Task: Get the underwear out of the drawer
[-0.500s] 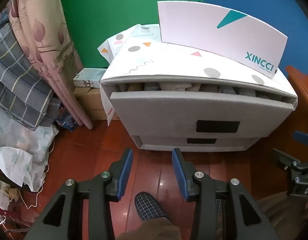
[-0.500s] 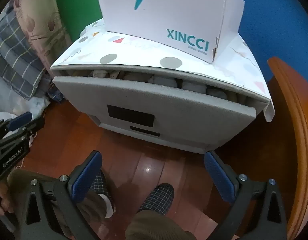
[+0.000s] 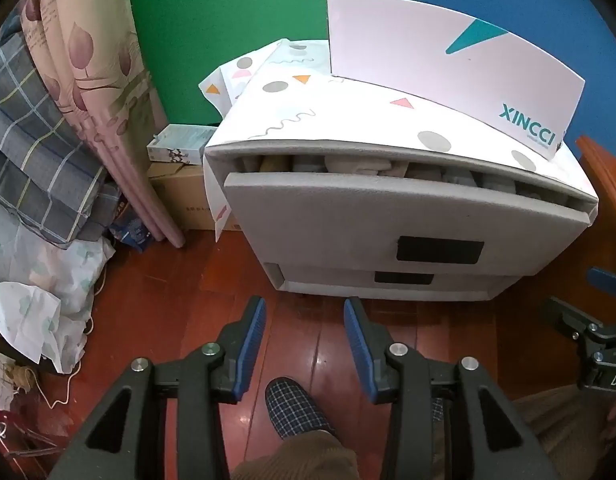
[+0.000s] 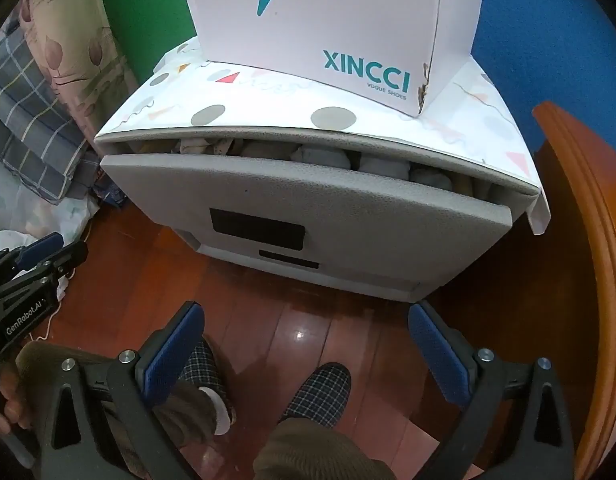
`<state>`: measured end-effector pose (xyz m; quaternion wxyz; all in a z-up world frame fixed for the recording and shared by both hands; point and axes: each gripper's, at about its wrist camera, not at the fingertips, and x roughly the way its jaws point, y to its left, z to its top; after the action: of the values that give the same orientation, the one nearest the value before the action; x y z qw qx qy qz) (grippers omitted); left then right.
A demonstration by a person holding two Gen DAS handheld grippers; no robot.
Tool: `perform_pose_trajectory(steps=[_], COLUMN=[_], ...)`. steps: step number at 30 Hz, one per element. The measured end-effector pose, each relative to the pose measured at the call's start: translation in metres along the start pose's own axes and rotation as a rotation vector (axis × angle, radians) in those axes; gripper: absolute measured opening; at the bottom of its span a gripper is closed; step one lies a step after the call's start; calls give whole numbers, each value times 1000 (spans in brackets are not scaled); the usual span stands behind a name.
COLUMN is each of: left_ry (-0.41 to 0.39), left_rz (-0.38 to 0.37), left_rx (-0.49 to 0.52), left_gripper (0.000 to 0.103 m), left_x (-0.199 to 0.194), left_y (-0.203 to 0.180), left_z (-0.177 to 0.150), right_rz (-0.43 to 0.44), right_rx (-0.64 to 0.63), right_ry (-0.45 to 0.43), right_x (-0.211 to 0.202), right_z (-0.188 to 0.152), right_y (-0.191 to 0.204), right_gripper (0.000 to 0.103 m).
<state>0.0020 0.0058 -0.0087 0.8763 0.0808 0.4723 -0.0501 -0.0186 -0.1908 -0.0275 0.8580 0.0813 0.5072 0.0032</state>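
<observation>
The top drawer [image 4: 304,208] of the small grey cabinet [image 3: 387,288] stands pulled out a little, leaving a narrow slot under the patterned top. Through that slot the underwear [image 4: 319,156] shows as a row of pale rolled bundles, packed side by side from the left end of the drawer to the right. The row's long axis runs across the drawer's width, parallel to its front panel.

Both grippers hang over the wooden floor [image 3: 300,336] on the near side of the cabinet, tilted downward, and both are empty. The right gripper [image 4: 304,356] has its blue pads spread wide apart; the left gripper [image 3: 304,340] has its pads set narrow with only bare floor between them. The person's slippers [image 4: 319,392] show below the jaws.

The relation that matters — the clothing lies up and away from both sets of jaws, beyond the drawer front and beneath the cabinet's top. In the right wrist view the slot sits centred ahead of the wide jaws, so the right hand seems the likelier one to reach in. The gap looks tight, though; the drawer probably needs to come out further first — its dark recessed handle [image 4: 258,229] faces the grippers. A white shoe box [image 4: 327,32] rests on top, clear of the slot.
</observation>
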Motion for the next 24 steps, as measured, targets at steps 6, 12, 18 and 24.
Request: perform_pose_trajectory(steps=[6, 12, 18, 24], left_ry=[3, 6, 6, 6], left_rz=[-1, 1, 3, 0], left_rx=[-1, 0, 0, -1], left_gripper=[41, 41, 41, 41], left_x=[0, 1, 1, 1], left_y=[1, 1, 1, 1], left_z=[1, 2, 2, 2], right_rz=[2, 9, 14, 13], right_rx=[-2, 15, 31, 34], right_ry=[2, 1, 1, -1], right_x=[0, 0, -1, -1], right_z=[1, 1, 2, 1], right_y=[0, -2, -5, -5], right_gripper=[101, 101, 101, 101])
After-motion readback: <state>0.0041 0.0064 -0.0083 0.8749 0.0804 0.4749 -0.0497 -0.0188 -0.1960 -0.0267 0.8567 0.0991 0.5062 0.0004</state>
